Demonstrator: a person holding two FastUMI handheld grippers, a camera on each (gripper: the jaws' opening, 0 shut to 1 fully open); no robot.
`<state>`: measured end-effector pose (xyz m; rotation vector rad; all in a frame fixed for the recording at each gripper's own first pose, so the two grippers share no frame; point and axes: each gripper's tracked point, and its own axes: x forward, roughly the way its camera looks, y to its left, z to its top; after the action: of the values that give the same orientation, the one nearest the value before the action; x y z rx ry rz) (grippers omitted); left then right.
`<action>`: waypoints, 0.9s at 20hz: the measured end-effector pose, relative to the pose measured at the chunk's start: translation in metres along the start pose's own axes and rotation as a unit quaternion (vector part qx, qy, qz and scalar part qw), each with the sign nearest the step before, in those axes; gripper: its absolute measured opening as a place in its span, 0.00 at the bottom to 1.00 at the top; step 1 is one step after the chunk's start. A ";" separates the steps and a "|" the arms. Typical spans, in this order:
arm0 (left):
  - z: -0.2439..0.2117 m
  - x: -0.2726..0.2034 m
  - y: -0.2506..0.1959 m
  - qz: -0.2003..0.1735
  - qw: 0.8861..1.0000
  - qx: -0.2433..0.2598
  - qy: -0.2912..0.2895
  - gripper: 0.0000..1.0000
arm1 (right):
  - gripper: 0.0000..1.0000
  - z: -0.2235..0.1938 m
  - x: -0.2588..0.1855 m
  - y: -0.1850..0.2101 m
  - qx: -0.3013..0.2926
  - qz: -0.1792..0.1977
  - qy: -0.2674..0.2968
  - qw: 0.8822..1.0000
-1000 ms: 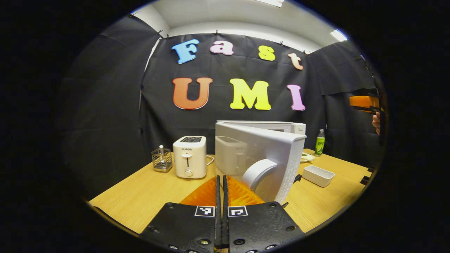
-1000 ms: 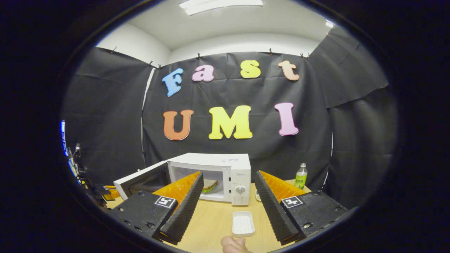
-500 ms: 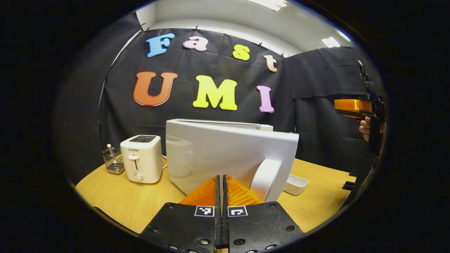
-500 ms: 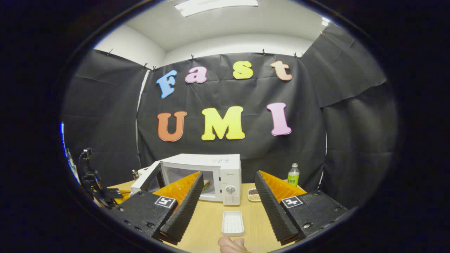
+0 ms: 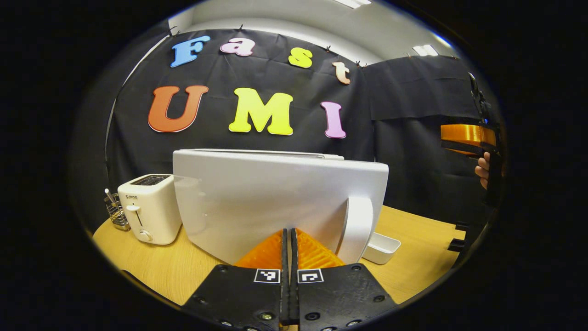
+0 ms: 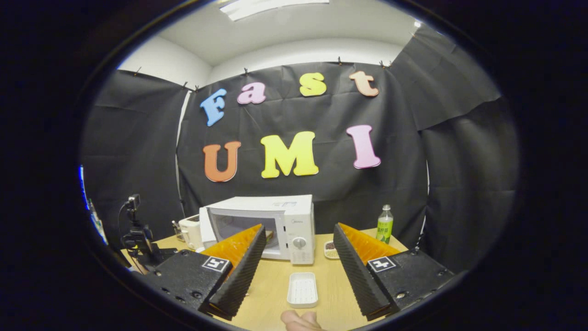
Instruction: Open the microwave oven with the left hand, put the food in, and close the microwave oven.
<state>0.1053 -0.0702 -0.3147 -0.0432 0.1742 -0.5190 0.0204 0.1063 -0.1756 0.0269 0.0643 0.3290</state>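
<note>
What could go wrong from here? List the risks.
1. The left claw is shut and pushes the microwave door with its tips alone; it could slide off near the handle, leaving the door ajar.
2. A hard push might shove the microwave toward the toaster.
3. The white tray lies under the open right claw; lowering it could hit the tray.

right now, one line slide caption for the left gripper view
Closed left gripper pressing the white microwave door by its curved handle, white toaster alongside on the wooden table.
</note>
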 end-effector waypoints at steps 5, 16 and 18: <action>0.001 0.037 -0.004 0.007 1.000 -0.003 -0.002 0.00 | 0.87 -0.013 0.013 -0.019 0.003 -0.007 0.010 1.000; -0.001 0.114 -0.006 0.031 0.999 0.006 0.013 0.00 | 0.88 -0.036 0.033 -0.066 -0.007 -0.026 0.016 1.000; 0.001 0.132 -0.008 0.036 0.999 -0.002 0.010 0.00 | 0.88 -0.043 0.039 -0.069 0.004 -0.018 0.020 1.000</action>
<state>0.2144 -0.1428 -0.3339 -0.0357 0.1951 -0.4482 0.0766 0.0541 -0.2232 0.0269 0.1049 0.2933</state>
